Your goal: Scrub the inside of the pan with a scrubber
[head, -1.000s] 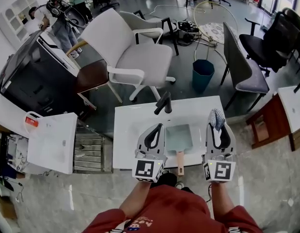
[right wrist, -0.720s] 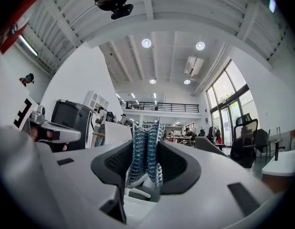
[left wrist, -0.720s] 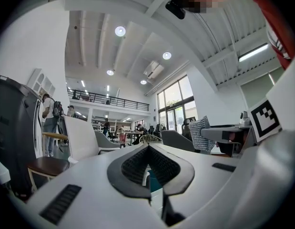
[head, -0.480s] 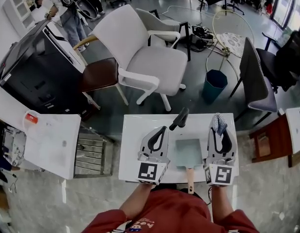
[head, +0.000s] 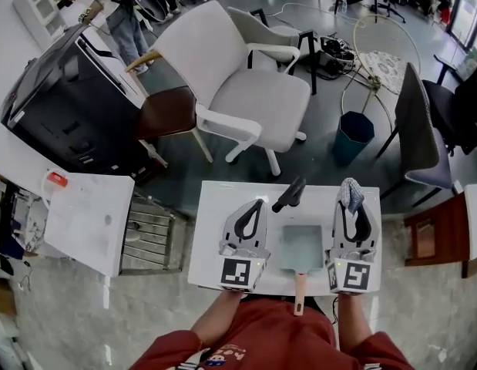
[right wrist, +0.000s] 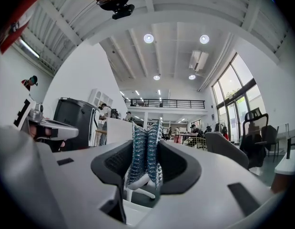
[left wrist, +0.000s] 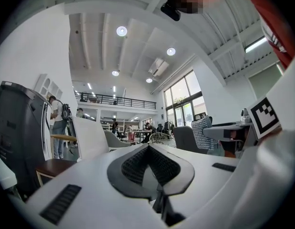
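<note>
Step in hand: the scrubber is not yet reaching the pan (head: 301, 247); by my judgement this is the approach before scrubbing.
Pan: it is lying flat on the white table (head: 211, 206), square and pale teal, its wooden handle (head: 299, 293) pointing toward the person.
Right gripper (head: 351, 206): it is hovering just right of the pan, its jaws clamping the blue-grey mesh scrubber (right wrist: 145, 147), which is sticking out past the tips on the pan's far side.
Left gripper (head: 253, 210): it is hovering just left of the pan, jaws pressed together on nothing.
Doing it well: the right gripper is probably needing to swing left and tip down so the scrubber's free end meets the pan floor; the left could be steadying the handle, since a light pan is likely sliding under rubbing.
Risk: a black angled fitting (head: 290, 193) is standing just beyond the pan, close to the sweep path.
Surface: the table is looking smooth and bare around the pan.
Room: a white armchair (head: 238, 75) and a teal bin (head: 352, 133) are sitting well beyond the pan; a black machine (head: 53, 106) is standing far to its left.
</note>
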A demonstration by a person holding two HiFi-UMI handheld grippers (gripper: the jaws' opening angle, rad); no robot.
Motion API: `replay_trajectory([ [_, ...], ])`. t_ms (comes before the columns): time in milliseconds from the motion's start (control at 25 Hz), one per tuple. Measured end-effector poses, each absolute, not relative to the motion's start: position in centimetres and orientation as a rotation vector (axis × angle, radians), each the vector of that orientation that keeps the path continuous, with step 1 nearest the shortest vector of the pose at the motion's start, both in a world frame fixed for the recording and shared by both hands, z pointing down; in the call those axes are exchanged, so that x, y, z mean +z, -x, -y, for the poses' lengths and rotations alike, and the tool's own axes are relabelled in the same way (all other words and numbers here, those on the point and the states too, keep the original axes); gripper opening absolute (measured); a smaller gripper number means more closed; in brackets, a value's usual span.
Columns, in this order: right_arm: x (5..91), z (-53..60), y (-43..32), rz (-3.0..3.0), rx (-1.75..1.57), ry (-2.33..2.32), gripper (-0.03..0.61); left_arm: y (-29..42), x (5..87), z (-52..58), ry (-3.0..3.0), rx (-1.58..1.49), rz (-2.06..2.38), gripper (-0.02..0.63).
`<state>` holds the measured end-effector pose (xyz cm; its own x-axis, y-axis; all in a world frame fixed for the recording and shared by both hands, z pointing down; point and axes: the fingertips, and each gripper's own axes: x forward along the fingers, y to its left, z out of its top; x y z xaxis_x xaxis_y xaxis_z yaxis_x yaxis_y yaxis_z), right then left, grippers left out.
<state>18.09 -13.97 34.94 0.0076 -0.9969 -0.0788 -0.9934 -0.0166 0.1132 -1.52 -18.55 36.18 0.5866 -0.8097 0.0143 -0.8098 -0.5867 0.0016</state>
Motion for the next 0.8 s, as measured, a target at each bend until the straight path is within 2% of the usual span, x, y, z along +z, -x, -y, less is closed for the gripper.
replay_trajectory([
  [360, 35.4, 14.4, -20.1, 2.234, -0.187, -2.187, 0.172, 0.6, 35.5, 18.8, -2.78, -0.024, 1.528, 0.011],
  [520, 35.8, 14.5, -19.9, 2.248, -0.178, -2.162, 0.172, 0.8, 36.1, 18.4, -2.754, 0.048, 1.527, 0.011],
  [640, 36.1, 14.8, -19.5, 2.262, -0.174, -2.135, 0.172, 1.4, 36.0, 18.7, -2.783, -0.023, 1.57, 0.011],
  [800, 36.5, 15.1, -18.7, 2.278, -0.18, -2.093, 0.172, 1.8, 36.3, 18.3, -2.739, 0.077, 1.566, 0.011],
])
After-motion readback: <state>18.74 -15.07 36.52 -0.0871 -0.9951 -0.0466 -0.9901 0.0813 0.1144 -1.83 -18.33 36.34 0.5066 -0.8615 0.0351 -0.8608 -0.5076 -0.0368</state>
